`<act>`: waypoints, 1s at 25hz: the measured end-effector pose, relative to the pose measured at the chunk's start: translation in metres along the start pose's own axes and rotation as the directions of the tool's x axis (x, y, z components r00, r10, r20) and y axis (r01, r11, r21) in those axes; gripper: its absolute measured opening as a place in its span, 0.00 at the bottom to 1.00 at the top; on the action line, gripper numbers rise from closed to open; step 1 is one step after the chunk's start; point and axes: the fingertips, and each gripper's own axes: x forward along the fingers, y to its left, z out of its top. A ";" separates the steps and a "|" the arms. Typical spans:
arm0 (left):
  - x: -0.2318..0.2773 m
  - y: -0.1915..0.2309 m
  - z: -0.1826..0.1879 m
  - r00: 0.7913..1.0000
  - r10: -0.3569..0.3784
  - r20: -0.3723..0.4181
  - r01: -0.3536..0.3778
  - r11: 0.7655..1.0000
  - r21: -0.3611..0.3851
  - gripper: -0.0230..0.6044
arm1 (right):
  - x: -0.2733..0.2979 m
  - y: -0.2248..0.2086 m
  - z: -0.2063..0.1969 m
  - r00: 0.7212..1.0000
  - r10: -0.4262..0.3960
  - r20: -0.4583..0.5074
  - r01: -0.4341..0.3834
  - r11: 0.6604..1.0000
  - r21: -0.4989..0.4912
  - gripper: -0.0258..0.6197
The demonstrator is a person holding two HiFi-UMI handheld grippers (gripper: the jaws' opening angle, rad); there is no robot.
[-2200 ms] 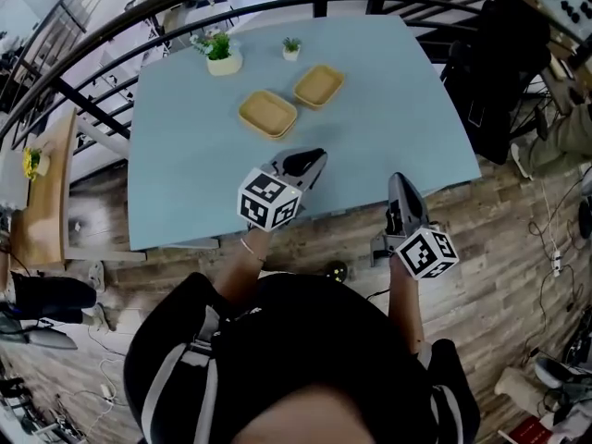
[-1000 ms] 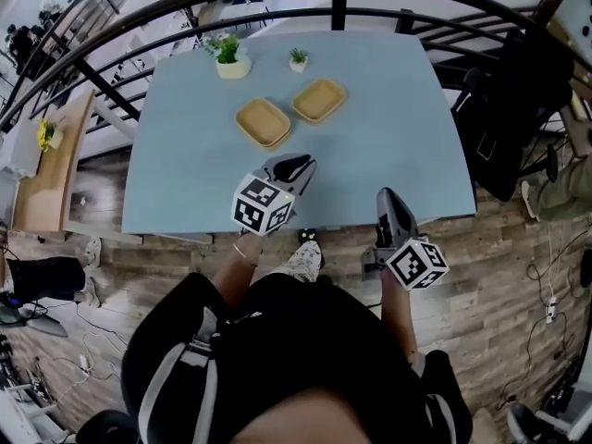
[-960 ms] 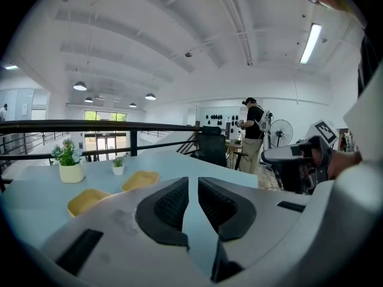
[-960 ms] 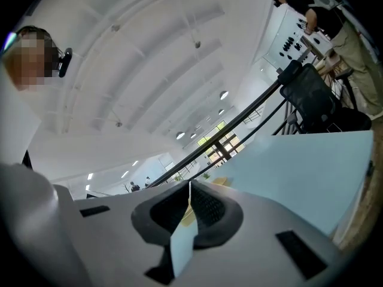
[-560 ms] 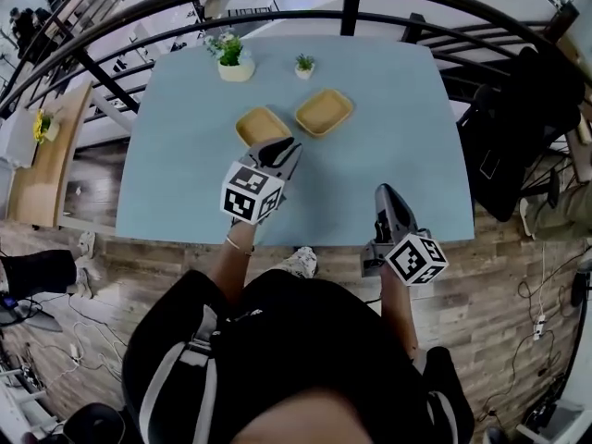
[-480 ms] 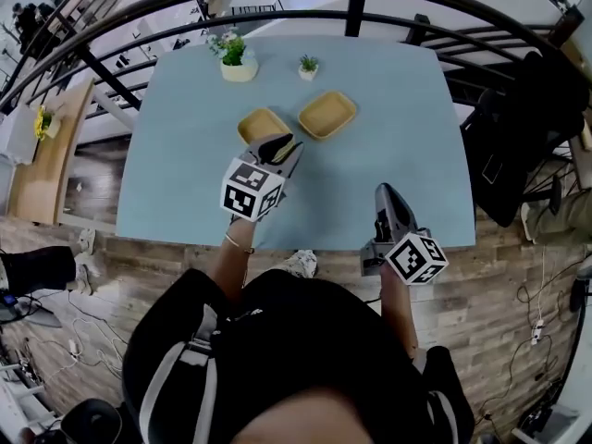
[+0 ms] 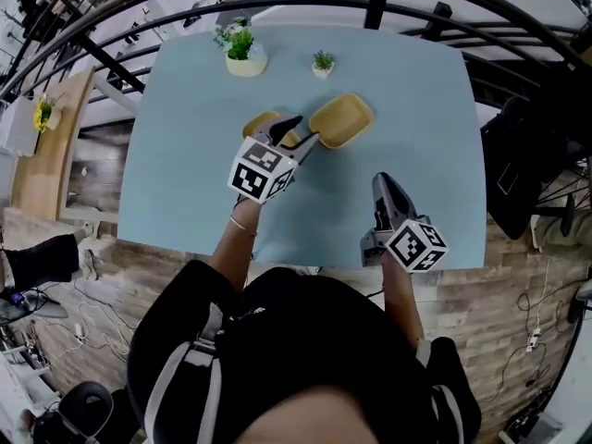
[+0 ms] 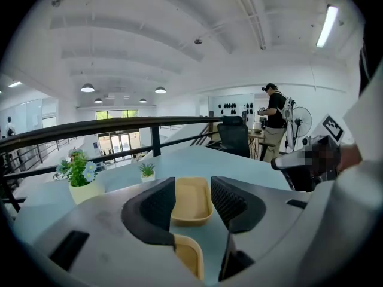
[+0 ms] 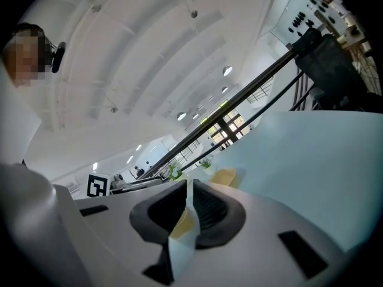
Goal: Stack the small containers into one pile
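Two small tan containers are seen lying open side up on the light blue desk (image 7: 194, 155), close beside each other and not stacked. The far container (image 7: 342, 120) is set towards the middle of the desk. The near container (image 7: 257, 124) is partly covered in the head view by the left gripper (image 7: 298, 132), which is held just above it.

In the left gripper view, the jaws of the left gripper (image 8: 192, 184) are held wide apart, having just been opened. No pad is pressed on anything. The far container (image 8: 191, 205) is framed in the gap between them, farther off, while the rim of the near container (image 8: 190, 257) is seen low down, beneath the jaws.

The right gripper (image 7: 379, 181) is held over the near edge of the desk, well apart from both containers. In its own view the jaws of the right gripper (image 9: 188, 187) are brought together at the tips, and nothing is gripped; one container (image 9: 224, 177) is seen farther off on the desk.

At the far edge of the desk a larger potted plant (image 7: 244, 54) and a small potted plant (image 7: 323, 63) are placed, with a dark railing (image 7: 277, 7) behind them.
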 end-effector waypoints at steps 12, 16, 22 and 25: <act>0.088 0.038 -0.046 0.955 -0.040 -0.293 0.067 0.994 0.084 0.33 | 0.083 -0.030 -0.017 0.988 -0.044 -0.147 0.049 0.998 0.031 0.15; 0.106 0.043 -0.068 0.910 -0.078 -0.407 0.130 0.986 0.102 0.33 | 0.107 -0.037 -0.026 0.980 -0.061 -0.188 0.069 0.997 0.037 0.18; 0.129 0.047 -0.096 0.851 -0.067 -0.520 0.176 0.971 0.163 0.33 | 0.131 -0.058 -0.046 0.960 -0.115 -0.254 0.136 0.988 0.067 0.22; 0.134 0.047 -0.101 0.839 -0.075 -0.539 0.198 0.964 0.175 0.33 | 0.136 -0.068 -0.052 0.948 -0.150 -0.281 0.174 0.983 0.065 0.24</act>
